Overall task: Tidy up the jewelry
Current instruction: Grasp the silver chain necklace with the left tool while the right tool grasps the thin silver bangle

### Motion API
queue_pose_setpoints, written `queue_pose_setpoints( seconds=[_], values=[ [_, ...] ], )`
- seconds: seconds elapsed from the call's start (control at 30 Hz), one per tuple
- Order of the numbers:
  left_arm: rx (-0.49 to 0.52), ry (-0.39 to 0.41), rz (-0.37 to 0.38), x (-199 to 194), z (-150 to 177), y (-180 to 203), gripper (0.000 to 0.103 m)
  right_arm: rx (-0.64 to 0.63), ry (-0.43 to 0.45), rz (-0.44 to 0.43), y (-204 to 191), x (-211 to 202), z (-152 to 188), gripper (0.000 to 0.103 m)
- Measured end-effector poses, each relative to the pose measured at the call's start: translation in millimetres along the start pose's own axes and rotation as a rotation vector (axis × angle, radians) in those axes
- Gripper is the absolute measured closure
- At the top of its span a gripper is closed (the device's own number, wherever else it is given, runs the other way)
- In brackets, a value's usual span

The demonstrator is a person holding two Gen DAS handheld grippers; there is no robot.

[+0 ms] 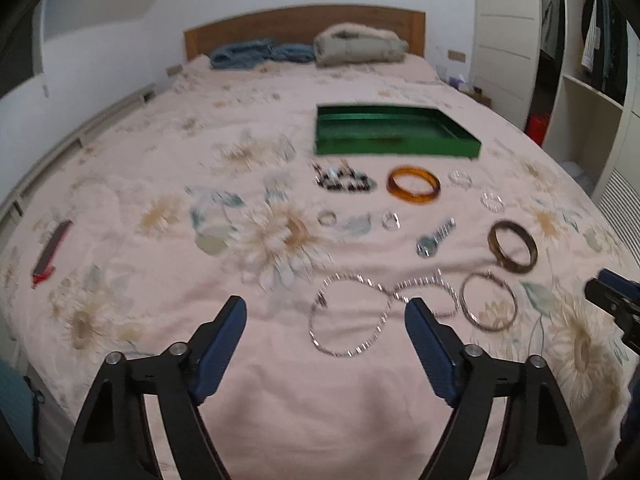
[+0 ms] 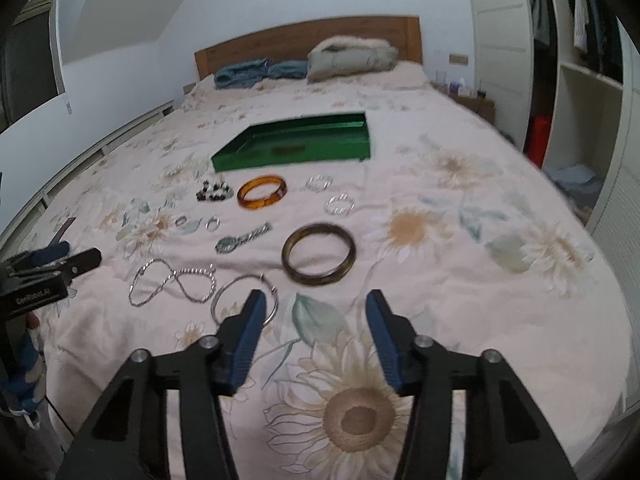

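Observation:
Jewelry lies spread on a floral bedspread before a green tray (image 1: 396, 146) (image 2: 304, 152). An amber bangle (image 1: 413, 184) (image 2: 262, 192), a dark brown bangle (image 1: 513, 246) (image 2: 318, 259), a silver chain necklace (image 1: 360, 316) (image 2: 172, 280), a thin silver hoop (image 1: 489, 301) (image 2: 240, 300), a beaded bracelet (image 1: 344, 182) (image 2: 214, 192), a silver brooch (image 1: 434, 238) (image 2: 242, 238) and several small rings lie there. My left gripper (image 1: 324, 312) is open and empty, hovering near the necklace. My right gripper (image 2: 316, 306) is open and empty, just short of the brown bangle.
Folded blue clothes (image 1: 256, 54) and a grey pillow (image 1: 360, 46) lie at the headboard. A red and black object (image 1: 50, 252) lies on the bed's left. A wardrobe with shelves (image 1: 580, 92) stands on the right. The right gripper shows at the left wrist view's right edge (image 1: 612, 300).

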State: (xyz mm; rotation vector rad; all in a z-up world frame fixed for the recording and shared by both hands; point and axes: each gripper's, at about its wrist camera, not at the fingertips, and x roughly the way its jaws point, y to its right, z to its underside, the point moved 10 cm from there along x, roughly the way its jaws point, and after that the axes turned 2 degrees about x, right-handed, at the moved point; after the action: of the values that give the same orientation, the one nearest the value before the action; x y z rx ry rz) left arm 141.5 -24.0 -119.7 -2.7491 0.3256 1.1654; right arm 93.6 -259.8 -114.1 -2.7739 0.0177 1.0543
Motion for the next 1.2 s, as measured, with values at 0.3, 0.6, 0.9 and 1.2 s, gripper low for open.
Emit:
queue_pose_setpoints(
  seconds=[0.3,0.6,0.9,1.2],
  values=[
    [0.017,-0.108,0.131,38,19,14,0.042,-0.008,-0.118,-0.103,-25,45,15,0.065],
    [0.092,-0.238,0.206,86,31,42,0.063,-0.031,-0.223,-0.128,-33,86,24,0.067],
    [0.136,-0.249,0.185,97,36,48,0.073,-0.08,-0.287,-0.123,-39,113,33,0.067],
    [0.151,-0.207,0.162,96,31,49,0.095,-0.198,-0.31,-0.084,-53,132,30,0.097]
  ],
)
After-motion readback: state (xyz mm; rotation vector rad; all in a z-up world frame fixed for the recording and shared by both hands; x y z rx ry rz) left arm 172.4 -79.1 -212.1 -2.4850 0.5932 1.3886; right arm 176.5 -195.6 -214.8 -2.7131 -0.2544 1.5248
